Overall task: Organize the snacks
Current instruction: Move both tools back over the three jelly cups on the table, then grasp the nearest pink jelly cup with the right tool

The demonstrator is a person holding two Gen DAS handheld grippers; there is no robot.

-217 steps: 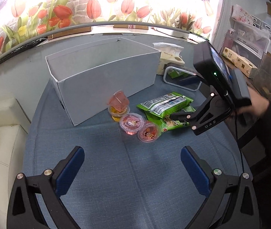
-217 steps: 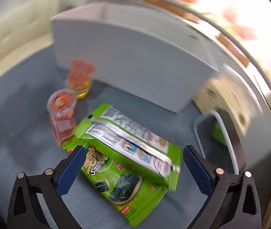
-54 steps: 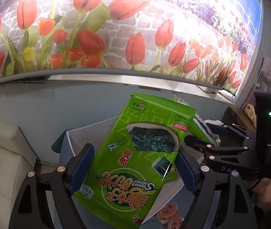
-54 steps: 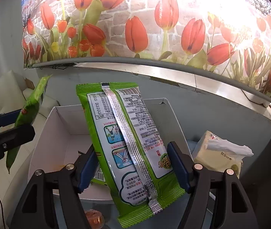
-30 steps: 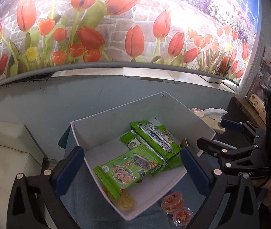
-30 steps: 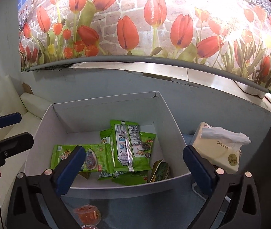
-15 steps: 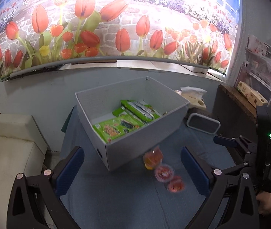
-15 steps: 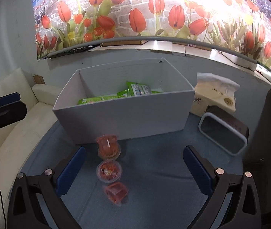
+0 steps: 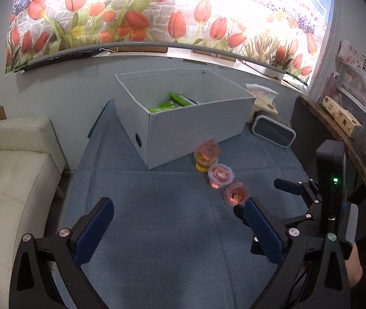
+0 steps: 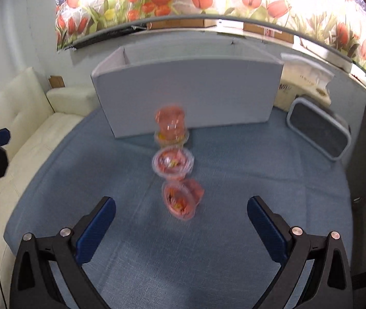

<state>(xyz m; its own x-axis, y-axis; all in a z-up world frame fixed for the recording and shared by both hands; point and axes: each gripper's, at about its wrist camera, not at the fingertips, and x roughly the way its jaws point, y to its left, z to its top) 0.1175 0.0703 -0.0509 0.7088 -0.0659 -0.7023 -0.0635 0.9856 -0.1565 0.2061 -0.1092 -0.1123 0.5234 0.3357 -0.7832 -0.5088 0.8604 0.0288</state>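
Seaweed packets (image 9: 172, 103) now lie in the white box (image 9: 195, 126), dropped from both your grippers, left gripper (image 9: 175, 226) and right gripper (image 10: 180, 221) with jaws released, so jelly cups (image 10: 172, 163) on the counter (image 10: 208, 257) come next.

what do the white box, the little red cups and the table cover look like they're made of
White box: likely matte cardboard or corrugated plastic; thin flat walls, sharp folded corners. Red cups: seemingly clear glossy plastic; the contents show through and the rims glint. Table cover: woven blue fabric; visible weave and soft creases.
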